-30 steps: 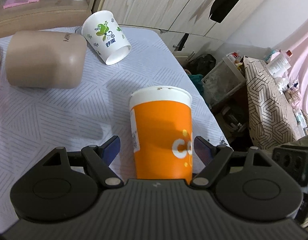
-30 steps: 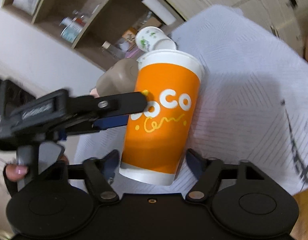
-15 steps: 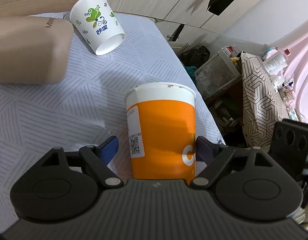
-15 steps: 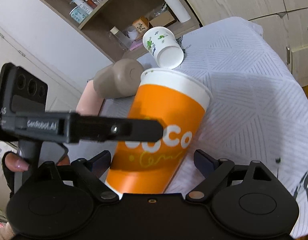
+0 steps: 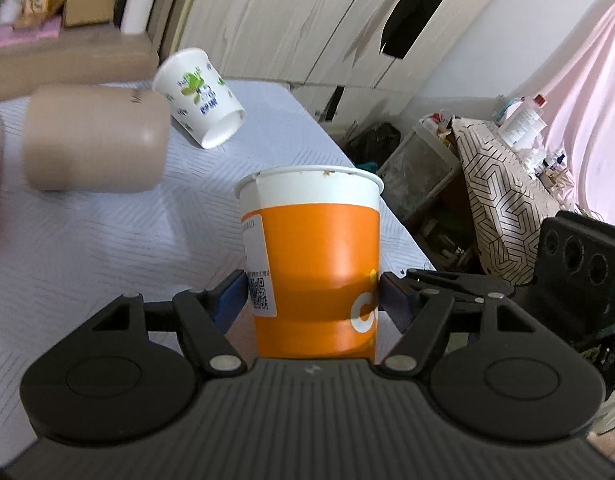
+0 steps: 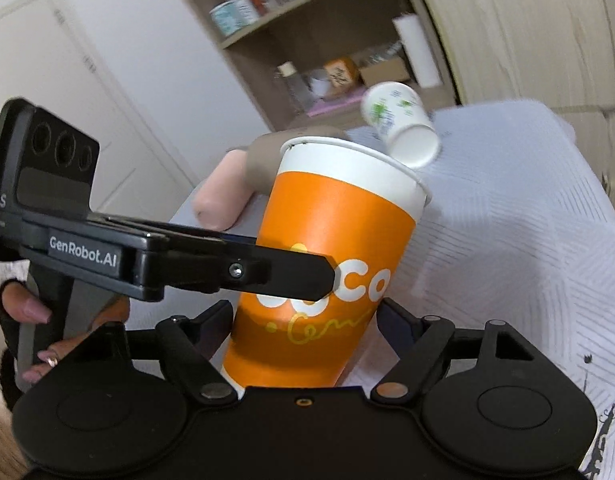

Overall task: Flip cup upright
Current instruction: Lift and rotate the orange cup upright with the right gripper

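An orange paper cup [image 5: 315, 264] with a white rim stands mouth up between the fingers of my left gripper [image 5: 311, 296], whose blue pads touch both its sides. In the right wrist view the same cup [image 6: 331, 264] leans slightly right between the fingers of my right gripper [image 6: 303, 320], which also close on it near the base. The left gripper's finger [image 6: 291, 276] crosses the cup's front there. The cup's bottom is hidden behind the gripper bodies.
A white cup with green print [image 5: 199, 96] lies on its side at the back of the grey patterned tablecloth [image 5: 87, 248]. A tan cylinder [image 5: 95, 140] lies to its left. The table's right edge drops to cluttered floor [image 5: 427, 168]. Shelves [image 6: 327, 40] stand behind.
Both grippers have narrowed onto the orange cup. The cup has been lifted and brought closer to upright, and the views have tilted up toward the back wall.
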A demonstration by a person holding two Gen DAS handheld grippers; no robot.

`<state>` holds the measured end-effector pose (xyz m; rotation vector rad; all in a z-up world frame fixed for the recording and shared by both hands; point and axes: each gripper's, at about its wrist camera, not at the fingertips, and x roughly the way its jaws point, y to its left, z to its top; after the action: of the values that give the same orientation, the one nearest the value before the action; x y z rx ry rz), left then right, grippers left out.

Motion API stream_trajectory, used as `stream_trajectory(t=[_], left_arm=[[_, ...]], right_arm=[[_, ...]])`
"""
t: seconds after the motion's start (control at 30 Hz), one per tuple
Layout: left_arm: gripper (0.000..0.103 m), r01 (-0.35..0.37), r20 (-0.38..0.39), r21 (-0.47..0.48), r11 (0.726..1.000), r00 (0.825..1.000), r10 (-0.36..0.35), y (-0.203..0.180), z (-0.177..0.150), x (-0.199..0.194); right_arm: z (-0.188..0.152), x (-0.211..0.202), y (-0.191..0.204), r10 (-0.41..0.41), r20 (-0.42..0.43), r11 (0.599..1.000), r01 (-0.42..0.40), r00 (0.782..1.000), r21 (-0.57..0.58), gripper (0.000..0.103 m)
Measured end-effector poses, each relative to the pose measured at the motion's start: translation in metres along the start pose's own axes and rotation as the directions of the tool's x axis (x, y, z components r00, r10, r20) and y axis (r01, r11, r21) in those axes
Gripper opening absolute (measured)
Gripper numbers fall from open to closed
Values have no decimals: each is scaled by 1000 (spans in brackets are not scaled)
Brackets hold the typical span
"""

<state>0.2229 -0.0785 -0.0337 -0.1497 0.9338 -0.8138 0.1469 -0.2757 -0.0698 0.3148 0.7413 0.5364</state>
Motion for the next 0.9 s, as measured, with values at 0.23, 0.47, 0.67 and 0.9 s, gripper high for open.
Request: stream_trajectory(t=[0.23, 0.47, 0.67, 0.9], left_arm=[[71, -74, 85, 66, 995, 994, 69, -5, -25, -39], [71, -113, 151, 71, 991, 983, 102, 7, -37, -66], [71, -165, 241, 80, 983, 960, 141, 19, -35, -80], [71, -201, 337, 53, 978, 926, 172, 38, -23, -86]], right_arm=[[-8, 4, 39, 2, 3, 990, -2, 1000, -140, 82], [-9, 18, 74, -59, 67, 952, 76, 996, -296, 80], [-5, 35, 100, -130, 168, 862, 195, 977, -467, 80], [5, 60, 107, -127, 330, 769, 303, 935, -563, 79]])
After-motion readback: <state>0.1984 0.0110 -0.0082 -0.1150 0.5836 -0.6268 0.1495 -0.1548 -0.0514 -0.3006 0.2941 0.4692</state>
